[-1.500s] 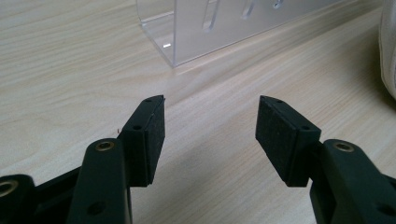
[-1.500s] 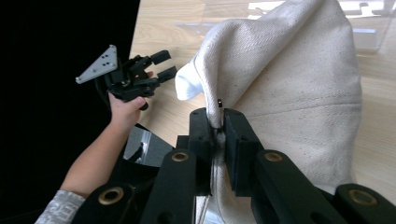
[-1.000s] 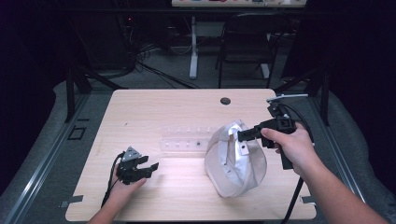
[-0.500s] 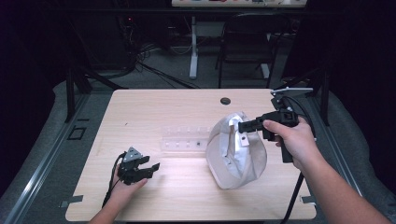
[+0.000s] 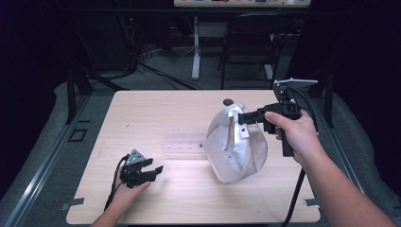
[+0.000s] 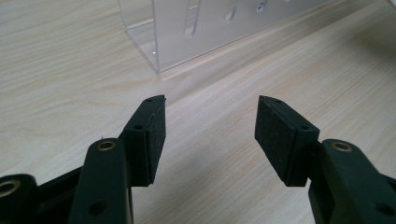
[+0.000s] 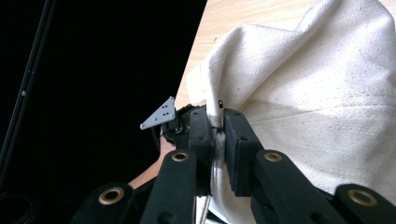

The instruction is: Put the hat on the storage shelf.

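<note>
An off-white cloth cap [image 5: 236, 151] hangs over the right half of the wooden table [image 5: 156, 113], its lower edge near the tabletop. My right gripper [image 5: 242, 118] is shut on the cap's upper edge, and the fabric [image 7: 317, 93] is pinched between the two black jaws of that gripper [image 7: 215, 123]. My left gripper [image 5: 156, 169] rests low at the table's front left, open and holding nothing. In the left gripper view its pads [image 6: 210, 116] stand wide apart over bare wood, facing a clear plastic rack [image 6: 210, 23].
The clear plastic rack [image 5: 184, 144] lies flat mid-table, just left of the cap. A small dark round object [image 5: 228, 101] sits near the table's far edge. A chair and cables stand on the floor beyond the table.
My right gripper has risen and drawn slightly right, lifting the cap's top edge with it. The left gripper has stayed where it was.
</note>
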`<state>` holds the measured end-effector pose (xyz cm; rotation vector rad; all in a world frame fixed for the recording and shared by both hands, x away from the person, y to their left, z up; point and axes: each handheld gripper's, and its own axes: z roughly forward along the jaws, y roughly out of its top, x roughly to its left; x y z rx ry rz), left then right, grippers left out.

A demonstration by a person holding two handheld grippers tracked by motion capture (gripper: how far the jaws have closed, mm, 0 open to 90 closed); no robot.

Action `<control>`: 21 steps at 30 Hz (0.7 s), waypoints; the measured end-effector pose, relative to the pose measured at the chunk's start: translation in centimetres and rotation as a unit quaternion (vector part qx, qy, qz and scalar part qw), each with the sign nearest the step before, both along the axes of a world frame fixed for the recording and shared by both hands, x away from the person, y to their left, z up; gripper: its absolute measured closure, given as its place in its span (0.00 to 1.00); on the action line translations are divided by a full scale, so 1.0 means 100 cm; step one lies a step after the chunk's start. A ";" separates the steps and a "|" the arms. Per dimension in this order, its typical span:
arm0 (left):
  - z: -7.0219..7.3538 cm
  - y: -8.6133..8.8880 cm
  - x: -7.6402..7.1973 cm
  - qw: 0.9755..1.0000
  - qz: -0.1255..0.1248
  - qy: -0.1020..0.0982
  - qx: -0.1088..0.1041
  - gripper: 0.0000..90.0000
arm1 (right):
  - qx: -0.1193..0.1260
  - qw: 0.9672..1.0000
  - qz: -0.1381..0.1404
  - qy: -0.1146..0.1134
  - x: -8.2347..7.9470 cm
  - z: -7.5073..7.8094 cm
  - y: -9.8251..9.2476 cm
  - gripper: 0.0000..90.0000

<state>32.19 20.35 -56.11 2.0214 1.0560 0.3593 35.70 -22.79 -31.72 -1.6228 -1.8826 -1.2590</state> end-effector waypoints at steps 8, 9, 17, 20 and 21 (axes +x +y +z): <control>0.006 -0.013 -0.007 1.000 -0.024 -0.016 -0.002 0.50 | 0.005 1.000 -0.009 -0.008 0.005 0.004 -0.003 0.92; 0.008 -0.016 -0.008 0.999 -0.029 -0.020 -0.003 0.50 | 0.006 1.000 -0.011 -0.009 0.006 0.004 -0.004 0.92; 0.015 -0.033 -0.014 0.998 -0.053 -0.030 -0.007 0.49 | 0.008 1.000 -0.026 -0.015 0.012 0.006 -0.006 0.92; 0.017 -0.037 -0.015 0.998 -0.058 -0.033 -0.010 0.49 | 0.009 0.999 -0.030 -0.015 0.014 0.007 -0.006 0.92; 0.018 -0.038 -0.015 0.998 -0.060 -0.033 -0.012 0.49 | 0.010 0.999 -0.031 -0.016 0.015 0.008 -0.007 0.92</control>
